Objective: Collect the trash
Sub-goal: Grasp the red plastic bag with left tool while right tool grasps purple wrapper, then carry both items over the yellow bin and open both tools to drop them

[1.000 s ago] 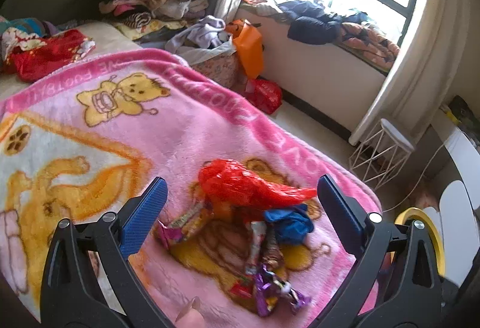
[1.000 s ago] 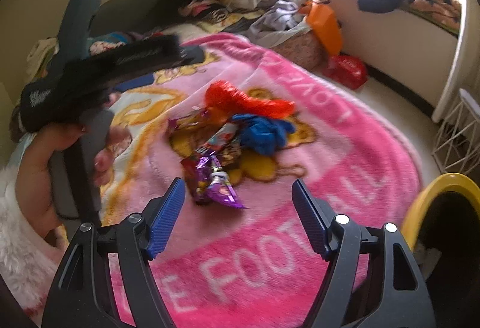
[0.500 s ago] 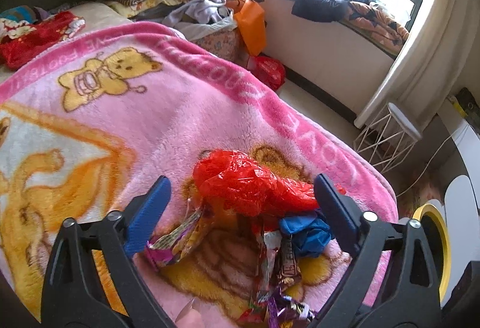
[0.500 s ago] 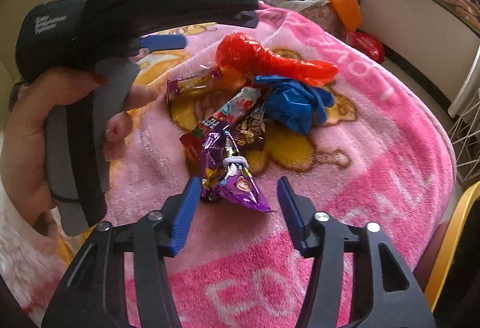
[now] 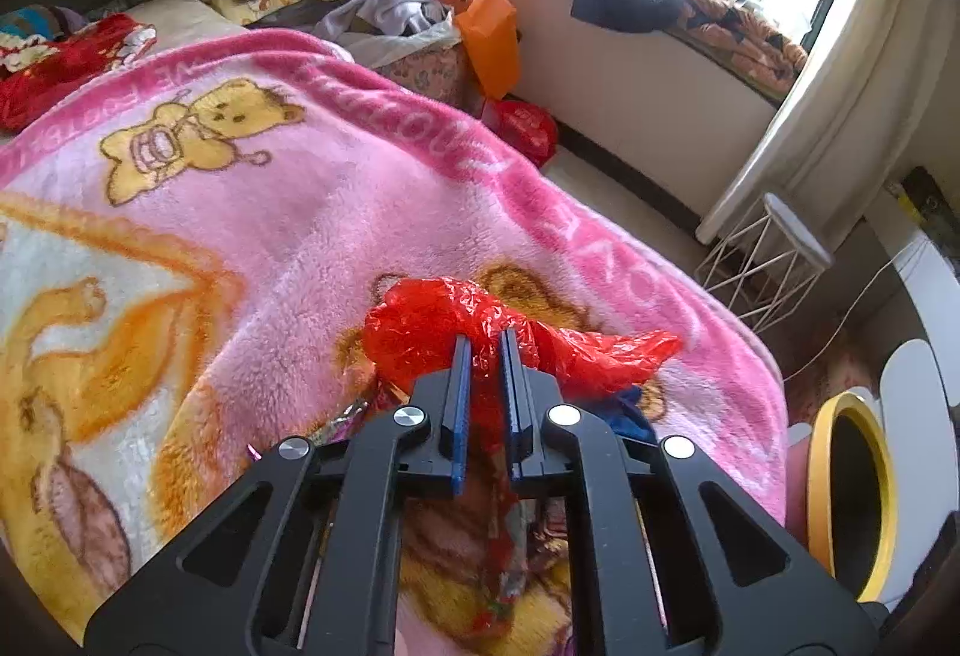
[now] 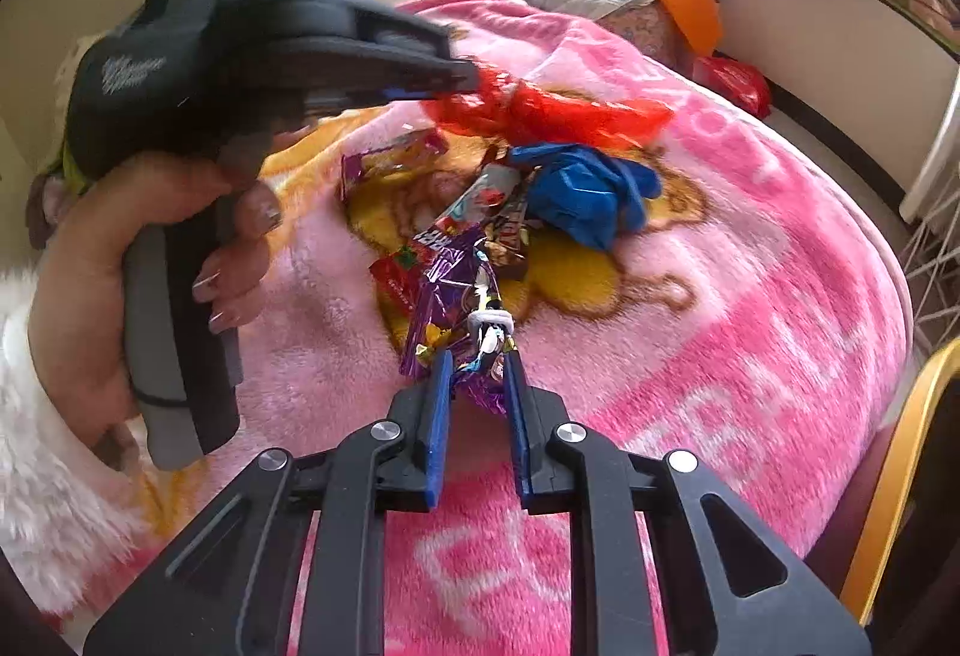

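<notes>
Left tongs (image 5: 482, 341): pinched nearly shut on the crumpled red plastic bag (image 5: 432, 323), film bunched between the blue pads. Seen from the right wrist view too, nose of the left tongs (image 6: 465, 77) buried in the near end of that bag (image 6: 576, 113), gripped in the person's hand (image 6: 144, 248) with a fluffy white sleeve. Bag's long axis running away to the right from the pinch, tail trailing loose over the pink fleece blanket with yellow bear print (image 5: 270, 212) on the bed.

Middle of the pile, between the two tongs: loose snack wrappers and a wadded blue plastic glove or bag (image 6: 591, 194), just beside the red tail, touching or nearly so; hard to tell which.

Right tongs (image 6: 477, 365): jaws just been closing, now narrow around the lower end of the shiny purple foil wrapper (image 6: 447, 290). Pads appear to press the foil, though contact on the left pad not fully clear. Wrapper's long axis pointing straight away from the tongs, toward the pile.

Yellow-rimmed black bin (image 5: 852, 488) off the bed's right edge, nearer the right hand; likely a lift and a swing rightward for both pieces.
</notes>
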Action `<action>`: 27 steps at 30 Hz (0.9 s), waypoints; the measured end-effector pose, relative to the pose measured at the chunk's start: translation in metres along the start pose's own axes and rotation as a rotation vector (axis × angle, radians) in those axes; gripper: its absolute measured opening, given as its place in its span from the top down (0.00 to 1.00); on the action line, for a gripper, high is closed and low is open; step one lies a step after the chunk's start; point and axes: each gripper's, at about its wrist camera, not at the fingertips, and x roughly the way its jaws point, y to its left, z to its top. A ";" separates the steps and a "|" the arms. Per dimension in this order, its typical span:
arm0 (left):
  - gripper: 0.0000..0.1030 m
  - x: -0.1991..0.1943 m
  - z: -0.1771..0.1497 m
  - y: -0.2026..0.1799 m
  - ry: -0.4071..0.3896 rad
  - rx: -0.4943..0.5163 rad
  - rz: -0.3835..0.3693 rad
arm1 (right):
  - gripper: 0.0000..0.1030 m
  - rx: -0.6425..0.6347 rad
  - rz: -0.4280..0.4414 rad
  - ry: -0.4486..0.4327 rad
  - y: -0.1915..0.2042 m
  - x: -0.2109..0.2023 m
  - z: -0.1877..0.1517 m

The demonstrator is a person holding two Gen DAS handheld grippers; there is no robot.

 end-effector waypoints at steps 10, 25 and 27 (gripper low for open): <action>0.95 -0.046 0.000 -0.018 -0.084 0.023 -0.042 | 0.84 0.067 0.002 -0.047 -0.020 -0.031 -0.012; 0.95 -0.096 -0.011 -0.041 -0.151 0.073 -0.071 | 0.84 0.130 -0.032 -0.140 -0.034 -0.069 -0.011; 0.95 -0.101 -0.013 -0.044 -0.159 0.081 -0.075 | 0.84 0.137 -0.036 -0.153 -0.036 -0.076 -0.011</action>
